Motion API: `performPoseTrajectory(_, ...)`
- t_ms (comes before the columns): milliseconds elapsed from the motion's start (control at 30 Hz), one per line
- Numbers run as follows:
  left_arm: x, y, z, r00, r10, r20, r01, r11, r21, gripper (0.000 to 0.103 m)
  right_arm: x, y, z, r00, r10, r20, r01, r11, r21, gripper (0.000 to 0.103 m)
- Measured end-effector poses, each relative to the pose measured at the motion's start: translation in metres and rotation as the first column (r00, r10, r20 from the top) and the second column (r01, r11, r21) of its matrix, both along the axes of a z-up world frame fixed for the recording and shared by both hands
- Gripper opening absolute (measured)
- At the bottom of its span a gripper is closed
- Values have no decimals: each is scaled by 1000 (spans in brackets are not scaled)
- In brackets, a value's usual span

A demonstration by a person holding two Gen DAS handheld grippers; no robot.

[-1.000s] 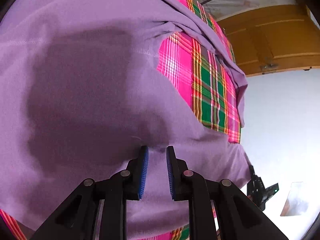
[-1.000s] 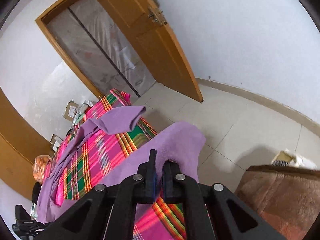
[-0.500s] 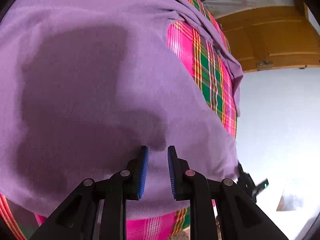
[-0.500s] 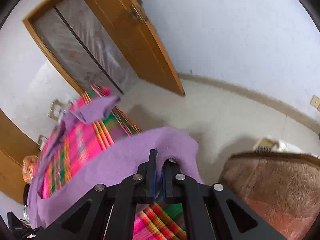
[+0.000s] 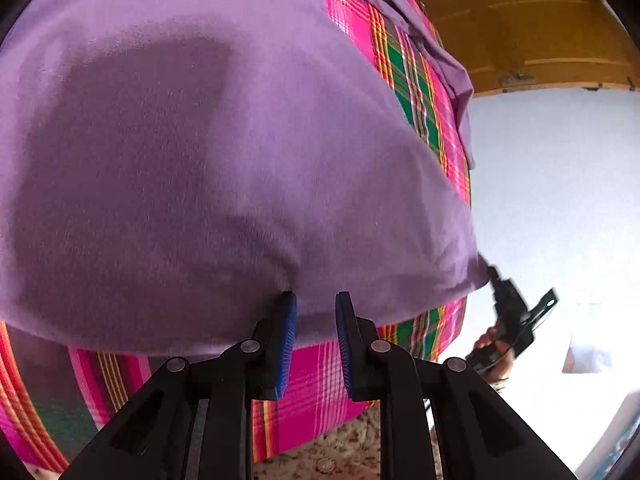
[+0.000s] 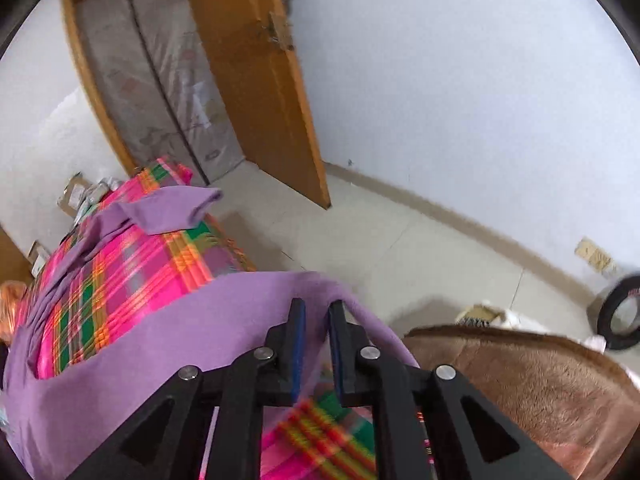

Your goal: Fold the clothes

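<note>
The purple garment (image 5: pixel 224 152) lies spread over a pink-and-green plaid cloth (image 5: pixel 416 92) that covers the work surface, and it fills most of the left wrist view. Its near hem hangs just past the tips of the left gripper (image 5: pixel 315 320), whose blue-padded jaws stand apart with a clear gap and nothing between them; they sit just below the hem, not on it.

In the right wrist view the right gripper (image 6: pixel 316 336) meets a raised fold of the same garment (image 6: pixel 168 344). Its jaws show a narrow gap and the fabric arches over and around their tips; motion blur hides whether any cloth is pinched, so the grip cannot be told. A sleeve-like flap (image 6: pixel 180 206) lies on the plaid cloth at the far end.

The garment's long axis runs away from the grippers toward the wooden door (image 6: pixel 256 80), with that flap pointing to the far end and the hem nearest the person.

The likely trouble: if the right jaws hold only a thin edge, the lifted fold may slip out and drop crooked. With the left gripper empty, the hem is unanchored, so a pull from one side could drag the whole garment askew or bunch the plaid cloth beneath it.

A brown plush blanket (image 6: pixel 520 380) lies just beside the right gripper.
</note>
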State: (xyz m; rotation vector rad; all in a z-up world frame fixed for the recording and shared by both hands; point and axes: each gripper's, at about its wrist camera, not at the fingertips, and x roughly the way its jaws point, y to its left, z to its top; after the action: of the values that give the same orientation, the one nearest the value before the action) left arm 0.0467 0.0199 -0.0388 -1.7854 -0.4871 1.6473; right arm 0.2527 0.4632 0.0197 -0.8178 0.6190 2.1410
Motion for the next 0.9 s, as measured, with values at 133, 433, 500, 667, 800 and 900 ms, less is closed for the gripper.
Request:
performPoseTrajectory(133,7,-3,-1,1000,-20,13,20,1000,8,20,-5,2,0,997,-55,61,53,998,33,23)
performPoseTrajectory(433,1,-13,17,999,-33,-31,32,999,-25,20,13,30,-3,971,-204,123,205,979,3,23)
performPoseTrajectory(500,-10,-16,29,998,-10,-70,7,999,-33,21,8,27,2,976,-193,102,193,981,10,24)
performPoseTrajectory(667,-56,-9,69,970,55,-238,-82,991,-104,21,-6,15,13,987,-149,64,145,987,63,24)
performPoseTrajectory(800,-94,10,82,937,40,-348,-105,980,-168,26,-12,9,21,989,-144,20,142,986,89,25)
performPoseTrajectory(900,-121,31,76,916,8,-401,-125,956,-265,26,-18,11,22,989,-146,3,145,986,76,28)
